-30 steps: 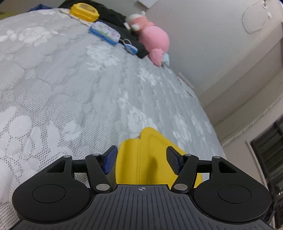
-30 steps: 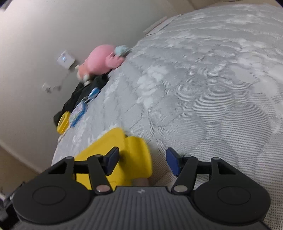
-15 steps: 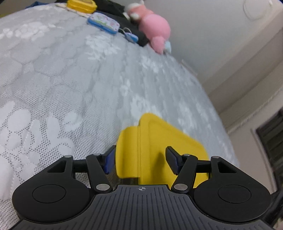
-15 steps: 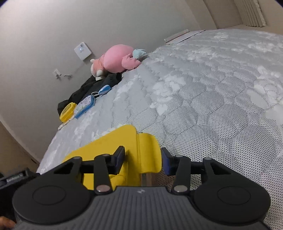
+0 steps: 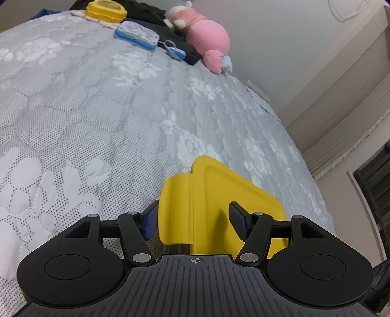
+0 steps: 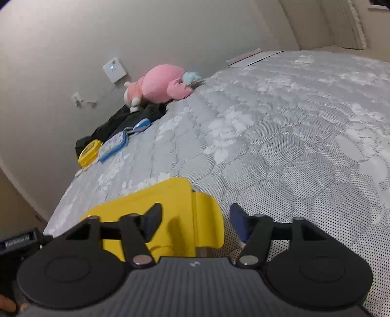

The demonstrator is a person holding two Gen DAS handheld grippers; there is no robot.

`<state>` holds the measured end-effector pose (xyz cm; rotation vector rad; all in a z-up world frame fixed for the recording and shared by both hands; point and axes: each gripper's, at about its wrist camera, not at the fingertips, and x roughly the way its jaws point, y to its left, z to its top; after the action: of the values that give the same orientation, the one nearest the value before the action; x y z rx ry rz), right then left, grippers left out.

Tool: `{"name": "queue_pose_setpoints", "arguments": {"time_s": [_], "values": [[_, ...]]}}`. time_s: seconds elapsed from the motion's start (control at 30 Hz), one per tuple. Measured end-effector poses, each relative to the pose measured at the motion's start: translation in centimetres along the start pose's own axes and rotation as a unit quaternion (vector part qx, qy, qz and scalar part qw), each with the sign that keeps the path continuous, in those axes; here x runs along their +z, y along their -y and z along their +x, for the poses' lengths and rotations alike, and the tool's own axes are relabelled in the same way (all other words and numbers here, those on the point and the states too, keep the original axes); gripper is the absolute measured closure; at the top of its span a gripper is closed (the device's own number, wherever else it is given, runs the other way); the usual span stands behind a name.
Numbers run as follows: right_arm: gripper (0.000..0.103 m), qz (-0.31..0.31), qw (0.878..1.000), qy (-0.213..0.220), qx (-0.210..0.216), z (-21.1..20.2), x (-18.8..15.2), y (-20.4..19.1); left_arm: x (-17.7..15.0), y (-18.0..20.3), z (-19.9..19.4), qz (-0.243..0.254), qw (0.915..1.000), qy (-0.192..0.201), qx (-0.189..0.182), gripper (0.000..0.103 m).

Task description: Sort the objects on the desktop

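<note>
the yellow box [image 5: 219, 207] with a flat lid and side clips sits on the grey quilted mattress [image 5: 85, 122], low in the middle of both views

the left gripper [image 5: 192, 219] has its blue pads on both sides of the box's left clip; its jaws are opening a little, the left pad looks to touch the clip and the right pad stands over the lid, so it looks loose, not squeezing

the right gripper [image 6: 195, 222] is around the box's right clip; its jaws are opening, and the right pad is apart from the clip, so it has let go

far away, at the top of the left view, lie a pink plush toy [image 5: 207, 39], a blue tin [image 5: 136, 35], a small yellow case [image 5: 106, 11] and a blue key tag [image 5: 175, 52] by some black cloth [image 5: 156, 19]
</note>
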<state>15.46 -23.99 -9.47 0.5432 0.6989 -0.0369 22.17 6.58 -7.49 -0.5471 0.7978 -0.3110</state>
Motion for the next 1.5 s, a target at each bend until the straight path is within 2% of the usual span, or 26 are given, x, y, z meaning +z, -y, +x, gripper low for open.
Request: {"name": "queue_pose_setpoints", "arguments": {"time_s": [0.07, 0.17, 0.4, 0.57, 0.67, 0.9, 1.03, 1.1, 1.17, 1.2, 1.23, 1.27, 1.37, 1.5], "values": [[0.037, -0.022, 1.000, 0.005, -0.017, 0.0, 0.0, -0.4, 0.0, 0.0, 0.1, 0.001, 1.0000, -0.001, 0.000, 0.037], [0.040, -0.040, 0.999, -0.005, -0.011, 0.1, -0.2, -0.8, 0.1, 0.1, 0.3, 0.002, 1.0000, -0.005, -0.001, 0.036], [0.039, -0.029, 0.999, -0.041, 0.011, 0.8, -0.7, -0.9, 0.1, 0.0, 0.3, 0.005, 0.9998, -0.015, 0.010, 0.035], [0.040, -0.025, 0.999, -0.039, 0.012, 0.7, -0.9, -0.9, 0.0, 0.4, 0.3, 0.014, 0.9997, -0.019, 0.000, 0.033], [0.045, -0.019, 0.999, -0.033, 0.010, 0.7, -0.8, -0.7, -0.1, 0.6, 0.2, 0.027, 0.9995, -0.014, 0.010, 0.031], [0.051, -0.016, 1.000, -0.022, 0.006, 0.6, -0.6, -0.5, 0.6, -0.8, -0.5, -0.017, 0.9998, 0.007, 0.008, 0.030], [0.047, 0.015, 0.999, -0.041, 0.019, 0.8, -0.3, 0.3, 0.8, -1.1, -0.4, -0.033, 0.9993, 0.002, -0.017, 0.029], [0.036, 0.040, 0.997, -0.057, 0.028, 1.2, -0.4, 0.9, 0.7, -1.3, -0.1, -0.041, 0.9988, -0.010, -0.026, 0.029], [0.031, 0.076, 0.992, -0.089, 0.055, 2.0, -0.5, 1.6, 0.6, -1.5, 0.4, -0.050, 0.9979, -0.022, -0.033, 0.029], [0.033, 0.097, 0.988, -0.098, 0.066, 2.3, -0.7, 2.0, 0.6, -1.7, 0.6, -0.057, 0.9973, -0.027, -0.038, 0.029], [0.035, 0.116, 0.986, -0.098, 0.072, 2.4, -0.9, 2.4, 0.5, -2.0, 0.8, -0.066, 0.9964, -0.029, -0.045, 0.030], [0.043, 0.120, 0.986, -0.094, 0.073, 2.3, -0.9, 2.5, 0.5, -2.2, 0.9, -0.074, 0.9954, -0.031, -0.052, 0.031], [0.047, 0.091, 0.991, -0.068, 0.069, 1.6, -0.6, 1.9, 0.6, -2.3, 0.6, -0.081, 0.9950, -0.016, -0.057, 0.035], [0.050, 0.029, 0.998, -0.013, 0.061, 0.0, -0.1, 0.2, 0.8, -1.5, -0.5, -0.054, 0.9968, 0.011, -0.058, 0.036]]}}
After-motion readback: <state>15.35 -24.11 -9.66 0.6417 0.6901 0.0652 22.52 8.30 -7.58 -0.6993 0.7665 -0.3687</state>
